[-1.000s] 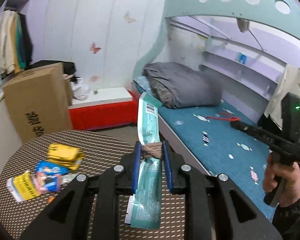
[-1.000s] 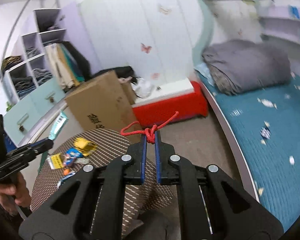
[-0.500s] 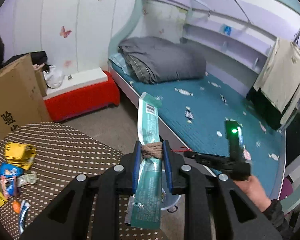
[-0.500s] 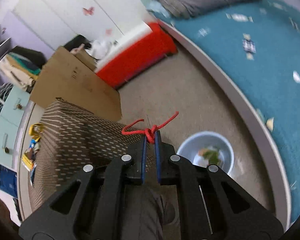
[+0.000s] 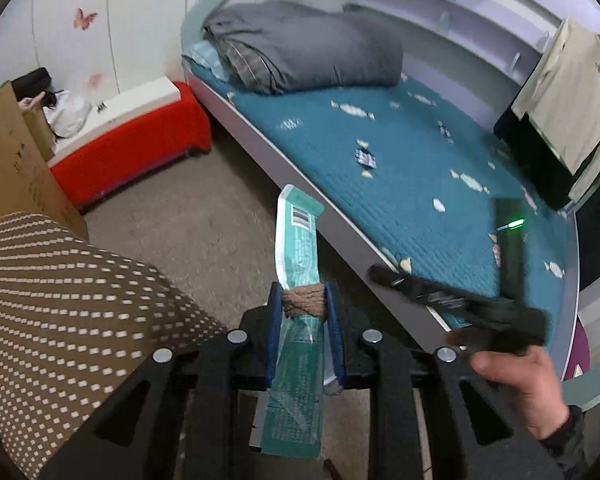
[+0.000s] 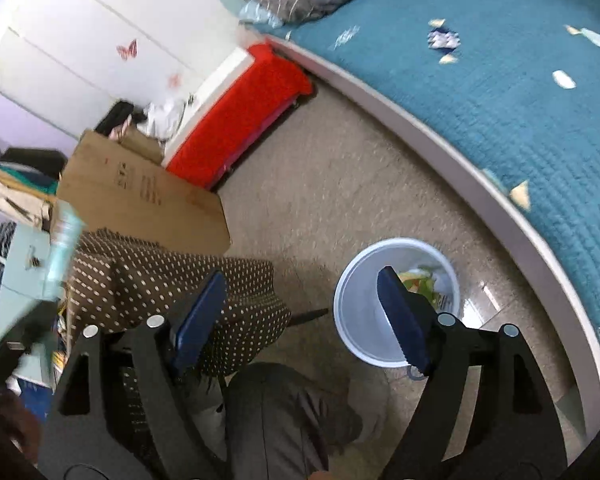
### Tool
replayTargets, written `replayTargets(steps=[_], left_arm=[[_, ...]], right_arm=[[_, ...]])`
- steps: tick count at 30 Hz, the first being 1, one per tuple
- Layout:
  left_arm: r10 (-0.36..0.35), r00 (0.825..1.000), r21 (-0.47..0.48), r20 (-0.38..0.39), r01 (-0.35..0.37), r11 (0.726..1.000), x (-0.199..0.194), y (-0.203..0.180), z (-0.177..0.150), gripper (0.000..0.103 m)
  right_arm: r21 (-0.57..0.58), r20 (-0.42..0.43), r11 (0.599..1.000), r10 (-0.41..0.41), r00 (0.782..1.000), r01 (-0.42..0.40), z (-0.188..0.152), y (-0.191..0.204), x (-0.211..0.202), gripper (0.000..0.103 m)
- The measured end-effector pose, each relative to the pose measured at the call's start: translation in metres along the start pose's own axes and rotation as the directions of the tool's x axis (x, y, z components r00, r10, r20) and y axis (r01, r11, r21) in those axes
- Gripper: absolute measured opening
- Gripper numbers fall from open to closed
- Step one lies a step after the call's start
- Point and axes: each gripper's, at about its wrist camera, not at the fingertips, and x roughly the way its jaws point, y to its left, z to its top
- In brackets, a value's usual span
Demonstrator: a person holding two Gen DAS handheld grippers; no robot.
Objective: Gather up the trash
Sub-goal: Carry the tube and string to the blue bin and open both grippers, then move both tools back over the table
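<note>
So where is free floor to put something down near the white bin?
Bare carpet lies between the white bin, the red bench and the bed edge. It is tighter between the bin and the dotted table, where the right gripper hangs open.

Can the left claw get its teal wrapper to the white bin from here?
Probably yes: the left claw grips the teal wrapper, and the white bin stands uncovered on bare floor beside the table.

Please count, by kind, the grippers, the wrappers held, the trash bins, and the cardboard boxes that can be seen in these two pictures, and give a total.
Grippers: 2, left gripper and right gripper
Teal wrapper held: 1
White trash bin: 1
Cardboard box: 1
Total: 5
</note>
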Motion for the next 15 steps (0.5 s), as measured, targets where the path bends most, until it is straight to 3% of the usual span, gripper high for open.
replayTargets(steps=[7,8,9,10,11,12,15], left_arm=[[-0.035,0.996,0.039,-0.083,0.039,0.998,0.042,-0.015,0.004,0.022],[-0.039,0.994,0.051,-0.102,0.044,0.998,0.048,-0.017,0.005,0.029],[-0.025,0.993,0.058,-0.114,0.032,0.998,0.052,-0.018,0.006,0.049],[-0.013,0.994,0.055,-0.105,0.019,0.998,0.052,-0.018,0.006,0.062],[0.0,0.996,0.049,-0.084,0.004,0.999,0.05,-0.017,0.006,0.085],[0.013,0.998,0.044,-0.065,-0.01,0.999,0.048,-0.017,0.006,0.091],[0.049,0.997,0.034,-0.054,-0.048,0.998,0.039,-0.012,0.006,0.091]], right_arm=[[0.0,0.106,1.0,-0.006,0.994,0.006,0.012,-0.005,-0.051,0.083],[-0.001,0.117,1.0,-0.005,0.993,0.005,0.013,-0.003,-0.056,0.084],[-0.003,0.126,1.0,-0.005,0.992,0.005,0.014,-0.002,-0.06,0.085],[-0.004,0.133,1.0,-0.005,0.991,0.006,0.015,0.0,-0.063,0.086],[-0.006,0.138,1.0,-0.003,0.99,0.004,0.015,0.002,-0.064,0.086],[-0.009,0.142,1.0,0.001,0.99,0.0,0.015,0.004,-0.066,0.087],[-0.018,0.151,1.0,0.01,0.989,-0.008,0.013,0.012,-0.07,0.094]])
